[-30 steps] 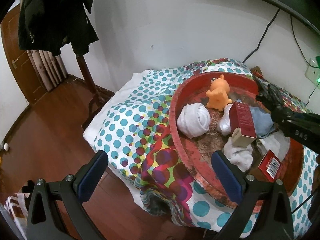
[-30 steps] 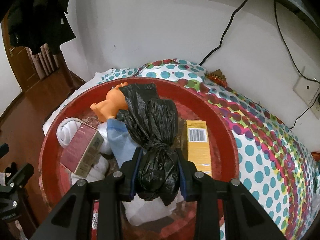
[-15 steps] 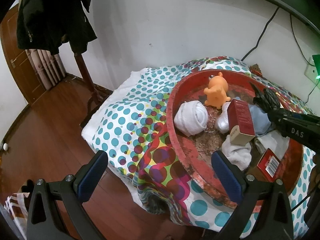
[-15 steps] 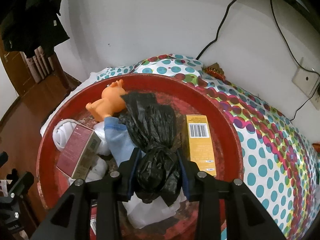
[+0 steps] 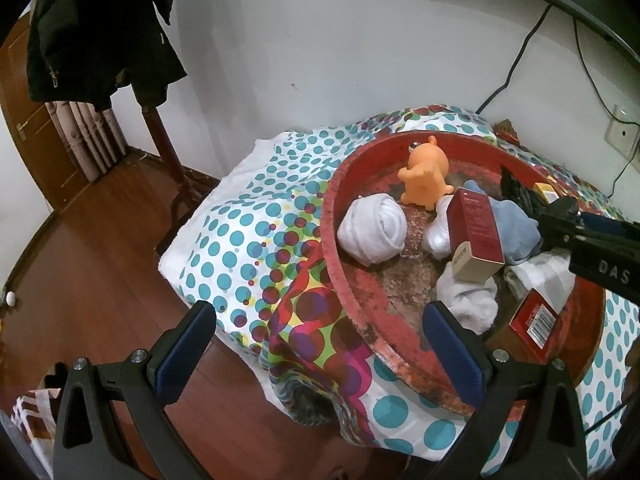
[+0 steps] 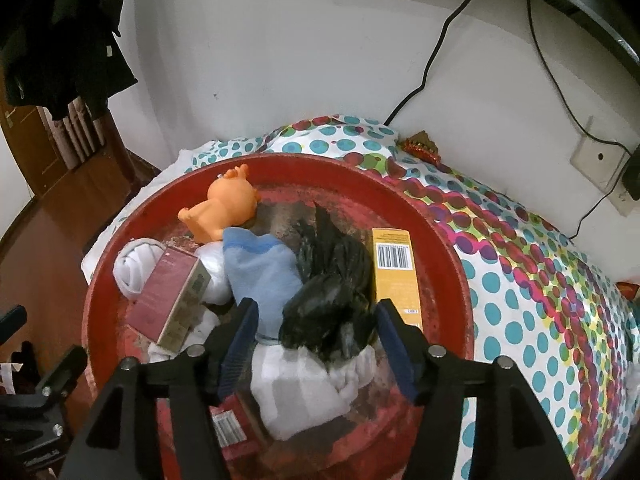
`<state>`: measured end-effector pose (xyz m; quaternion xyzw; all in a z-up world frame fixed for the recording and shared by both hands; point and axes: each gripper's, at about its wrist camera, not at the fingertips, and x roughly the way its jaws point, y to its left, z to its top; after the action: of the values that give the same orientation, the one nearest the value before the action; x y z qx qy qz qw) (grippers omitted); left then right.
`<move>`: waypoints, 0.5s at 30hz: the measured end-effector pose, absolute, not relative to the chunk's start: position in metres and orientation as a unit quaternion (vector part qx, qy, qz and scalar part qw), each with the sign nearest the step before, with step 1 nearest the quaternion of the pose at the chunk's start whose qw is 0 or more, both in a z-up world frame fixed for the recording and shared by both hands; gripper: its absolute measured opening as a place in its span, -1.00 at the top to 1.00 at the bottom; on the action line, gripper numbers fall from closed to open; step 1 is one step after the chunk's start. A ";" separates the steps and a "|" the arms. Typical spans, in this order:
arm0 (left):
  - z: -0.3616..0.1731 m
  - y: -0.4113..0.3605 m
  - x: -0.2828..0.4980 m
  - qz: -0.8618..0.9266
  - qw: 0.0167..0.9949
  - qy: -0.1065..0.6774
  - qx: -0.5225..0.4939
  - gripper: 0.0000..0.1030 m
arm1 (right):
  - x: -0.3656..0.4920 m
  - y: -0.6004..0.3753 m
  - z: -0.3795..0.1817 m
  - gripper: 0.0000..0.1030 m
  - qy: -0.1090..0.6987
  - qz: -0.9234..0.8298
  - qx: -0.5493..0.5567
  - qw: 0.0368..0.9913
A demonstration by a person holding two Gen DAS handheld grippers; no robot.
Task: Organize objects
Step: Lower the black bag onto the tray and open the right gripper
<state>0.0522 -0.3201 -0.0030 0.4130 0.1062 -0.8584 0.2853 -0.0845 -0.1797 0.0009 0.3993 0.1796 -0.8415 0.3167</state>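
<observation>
Over the red basin (image 6: 448, 240), the right gripper (image 6: 316, 340) has just been opening; its jaws stand wide, freeing the black bag (image 6: 332, 280), now lying inside between blue cloth (image 6: 260, 268) and yellow box (image 6: 394, 272). Bag delivered, seemingly. Left gripper (image 5: 320, 352) hangs open, empty.

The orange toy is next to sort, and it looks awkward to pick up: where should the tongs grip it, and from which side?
Grip the orange toy across its rounded body, coming from above, probably. It lies on its side in the red tray, its back clear, while the blue cloth crowds its near side.
</observation>
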 end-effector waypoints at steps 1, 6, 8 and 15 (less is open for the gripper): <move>-0.003 -0.320 0.052 -0.859 0.284 0.106 0.413 -1.00 | -0.082 -0.178 0.002 -0.30 0.181 -0.843 0.397 0.314; -0.002 -0.315 0.051 -0.860 0.280 0.102 0.414 -1.00 | -0.067 -0.164 0.011 -0.39 0.179 -0.854 0.391 0.293; -0.001 -0.312 0.050 -0.861 0.277 0.100 0.414 -1.00 | -0.062 -0.158 0.013 -0.42 0.183 -0.855 0.394 0.283; -0.003 -0.300 0.045 -0.863 0.268 0.082 0.420 -1.00 | -0.044 -0.133 0.011 -0.43 0.190 -0.855 0.402 0.266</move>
<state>0.0451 -0.2999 -0.0032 0.4202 0.0818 -0.8631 0.2680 -0.0445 -0.1333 0.0105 0.4021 0.1896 -0.8552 0.2664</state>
